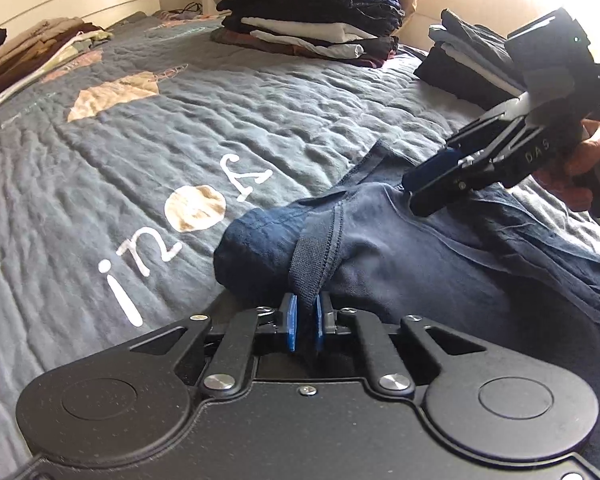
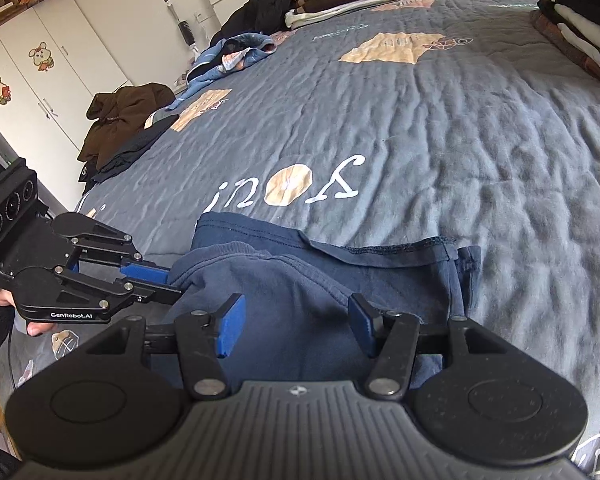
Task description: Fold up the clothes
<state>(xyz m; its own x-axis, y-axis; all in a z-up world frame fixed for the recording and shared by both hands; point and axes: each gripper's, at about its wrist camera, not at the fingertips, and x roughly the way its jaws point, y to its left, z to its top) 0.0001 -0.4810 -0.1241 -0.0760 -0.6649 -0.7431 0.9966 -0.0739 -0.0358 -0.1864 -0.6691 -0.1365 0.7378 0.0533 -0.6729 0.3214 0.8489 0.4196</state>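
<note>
A navy T-shirt [image 1: 400, 264] lies bunched on the grey-blue quilt [image 1: 180, 120] near the bed's front edge. My left gripper [image 1: 305, 322] is shut on the shirt's ribbed collar band, which runs down between its blue pads. In the right wrist view the left gripper [image 2: 171, 280] comes in from the left, clamped on the edge of the shirt [image 2: 300, 280]. My right gripper [image 2: 296, 324] is open, its blue pads wide apart just above the shirt's body. In the left wrist view the right gripper [image 1: 414, 194] points its tips down at the shirt's shoulder, with a hand behind it.
Folded piles stand at the back: a tall dark and white stack [image 1: 312, 12], a smaller one [image 1: 468, 60] to the right, brown garments [image 1: 32, 48] to the left. Loose clothes [image 2: 232, 52] and a brown jacket [image 2: 120, 120] lie at the far left edge. A wardrobe [image 2: 40, 80] is beyond.
</note>
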